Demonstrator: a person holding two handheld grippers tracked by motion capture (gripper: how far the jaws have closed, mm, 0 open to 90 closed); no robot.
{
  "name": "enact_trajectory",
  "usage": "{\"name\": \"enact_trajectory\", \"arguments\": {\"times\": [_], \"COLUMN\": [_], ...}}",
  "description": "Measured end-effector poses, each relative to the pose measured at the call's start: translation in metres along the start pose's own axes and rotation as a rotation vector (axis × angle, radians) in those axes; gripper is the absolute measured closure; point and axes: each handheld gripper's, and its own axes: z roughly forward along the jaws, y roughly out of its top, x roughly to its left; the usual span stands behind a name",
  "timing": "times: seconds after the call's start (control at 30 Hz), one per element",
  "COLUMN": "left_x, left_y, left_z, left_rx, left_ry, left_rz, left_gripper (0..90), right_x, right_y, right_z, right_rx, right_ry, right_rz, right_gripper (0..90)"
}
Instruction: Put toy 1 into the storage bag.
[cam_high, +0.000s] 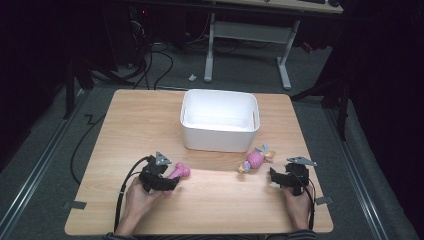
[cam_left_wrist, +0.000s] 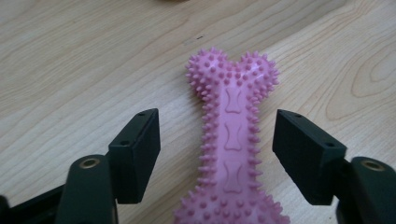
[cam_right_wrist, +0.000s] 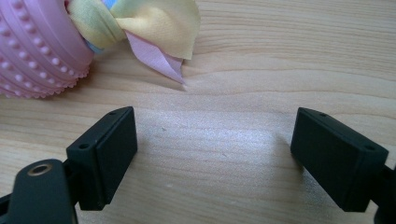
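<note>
Pale wood-grain table (cam_high: 210, 200) fills the near ground under both hands, with dark floor and cables beyond. From the left tongs (cam_left_wrist: 217, 154) outward: the jaws stand apart on either side of the pink spiky bone toy (cam_left_wrist: 232, 140), straddling its narrow shank, with a gap visible between each pad and the nubs, so nothing is clamped yet. In the high view the left tongs (cam_high: 167, 182) sit at the near left of the table with the bone toy (cam_high: 179, 172) poking out toward the middle. The right tongs (cam_right_wrist: 215, 154) are wide apart over bare wood, holding nothing; in the high view they (cam_high: 280, 179) rest near the right edge. Just ahead of them lies a pink ribbed ball toy with cloth tails (cam_right_wrist: 42, 46), seen on the table at (cam_high: 255, 160), close to the front wall of the white bin (cam_high: 220, 137).

The bone looks like soft rubber: light, springy, and its nubs should give grip rather than slip. The shank between the two knobs is the natural hold, since the knobs would stop it sliding out. Whether it is solid or hollow I cannot tell from here.
</note>
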Motion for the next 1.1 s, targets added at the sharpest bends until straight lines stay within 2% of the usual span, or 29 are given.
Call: {"name": "enact_trajectory", "arguments": {"times": [0.17, 0.57, 0.97, 1.1], "left_x": [0.0, 0.001, -0.003, -0.005], "left_y": [0.001, 0.002, 0.005, 0.006], "left_z": [0.008, 0.016, 0.018, 0.018], "left_rx": [0.034, 0.069, 0.086, 0.091], "left_ry": [-0.014, -0.021, -0.029, -0.025], "left_rz": [-0.009, -0.006, 0.035, 0.048], "left_gripper": [36.2, 45.1, 56.8, 57.8], "right_x": [0.0, 0.0, 0.0, 0.0], "right_y": [0.0, 0.0, 0.0, 0.0], "right_z": [0.0, 0.0, 0.0, 0.0], "right_rx": [-0.002, -0.002, -0.002, -0.002], "right_ry": [0.001, 0.003, 0.003, 0.003], "right_rz": [0.0, -0.001, 0.001, -0.001], "right_gripper": [14.9, 14.9, 15.0, 15.0]}}
